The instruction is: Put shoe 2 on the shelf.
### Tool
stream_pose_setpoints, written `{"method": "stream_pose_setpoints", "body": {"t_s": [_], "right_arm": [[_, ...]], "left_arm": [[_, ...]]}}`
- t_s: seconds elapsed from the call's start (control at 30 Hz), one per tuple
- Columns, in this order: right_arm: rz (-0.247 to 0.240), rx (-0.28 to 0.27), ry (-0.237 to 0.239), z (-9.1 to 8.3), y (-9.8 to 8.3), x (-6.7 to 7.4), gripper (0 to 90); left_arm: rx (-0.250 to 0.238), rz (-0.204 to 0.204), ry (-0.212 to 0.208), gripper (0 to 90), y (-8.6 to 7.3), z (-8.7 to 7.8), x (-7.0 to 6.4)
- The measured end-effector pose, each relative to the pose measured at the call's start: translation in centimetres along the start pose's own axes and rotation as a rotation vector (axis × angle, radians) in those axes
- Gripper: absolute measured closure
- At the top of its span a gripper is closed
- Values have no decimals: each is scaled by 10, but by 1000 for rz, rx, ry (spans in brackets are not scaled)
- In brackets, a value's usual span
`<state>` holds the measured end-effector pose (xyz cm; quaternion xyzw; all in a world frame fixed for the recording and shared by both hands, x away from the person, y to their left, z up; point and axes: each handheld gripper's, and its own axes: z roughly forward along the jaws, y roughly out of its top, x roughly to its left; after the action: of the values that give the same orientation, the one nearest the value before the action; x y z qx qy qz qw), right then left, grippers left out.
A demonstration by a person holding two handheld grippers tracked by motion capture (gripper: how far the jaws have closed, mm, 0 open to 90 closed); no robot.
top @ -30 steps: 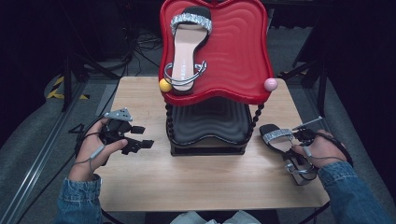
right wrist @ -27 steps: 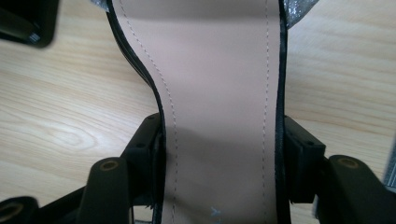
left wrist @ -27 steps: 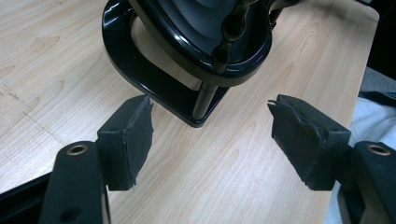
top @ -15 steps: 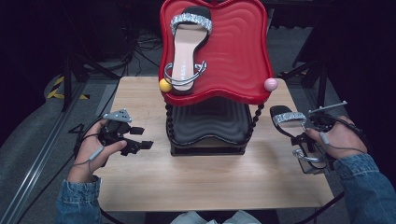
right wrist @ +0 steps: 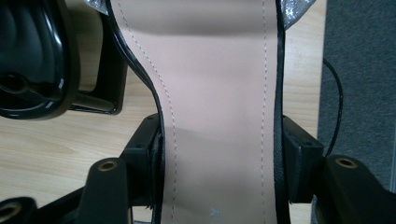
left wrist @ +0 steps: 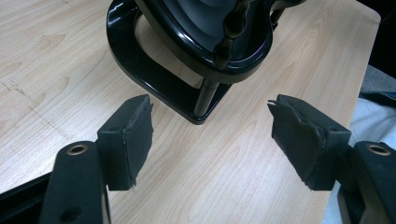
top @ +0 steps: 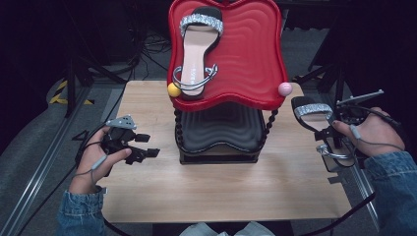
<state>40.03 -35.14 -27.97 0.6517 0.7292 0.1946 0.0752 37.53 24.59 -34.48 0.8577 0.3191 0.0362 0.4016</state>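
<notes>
I have the wooden table (top: 221, 191) in front of me, and in the middle of it stands a two-tier shoe stand: a black lower tray (top: 219, 132) and, above it, a tilted red wavy tray (top: 248, 59). A yellow ball (top: 173, 89) and a pink ball (top: 285, 89) cap the red tray's front corners. One sandal (top: 196, 54) with a glittery silver strap lies on the left half of the red tray, toe pointing away from me.

The matching second sandal (top: 317, 125) is in my right gripper (top: 328, 133), out past the stand's right side and held above the table's right edge. In the right gripper view the jaws clamp the beige insole (right wrist: 219, 116) by its two edges, pads pressed on either side.

My left gripper (top: 142, 146) sits low at the table's left side, pointing toward the stand. In the left gripper view its jaws stand wide apart with nothing between them, the stand's black base (left wrist: 159, 84) just ahead.
</notes>
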Motion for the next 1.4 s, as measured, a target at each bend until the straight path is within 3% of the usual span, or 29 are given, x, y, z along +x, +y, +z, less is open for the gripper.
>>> {"method": "stream_pose_setpoints", "body": {"t_s": [0.23, 0.37, 0.53, 0.97, 1.4], "right_arm": [[12, -40, -1, -32, 10, 5, 430], [9, -65, -3, -47, 15, 9, 430], [6, -101, 4, -69, 22, 17, 431], [-16, -160, 10, -104, 36, 31, 431], [-68, -202, 23, -131, 55, 60, 432]], "left_arm": [[-3, -16, 6, 298, -1, -1, 0], [-3, 3, 6, 298, 1, 0, -2], [-5, -3, 10, 297, 0, -1, -1], [3, -3, 12, 298, 0, 0, -2], [5, -16, 23, 298, -7, -4, -6]]}}
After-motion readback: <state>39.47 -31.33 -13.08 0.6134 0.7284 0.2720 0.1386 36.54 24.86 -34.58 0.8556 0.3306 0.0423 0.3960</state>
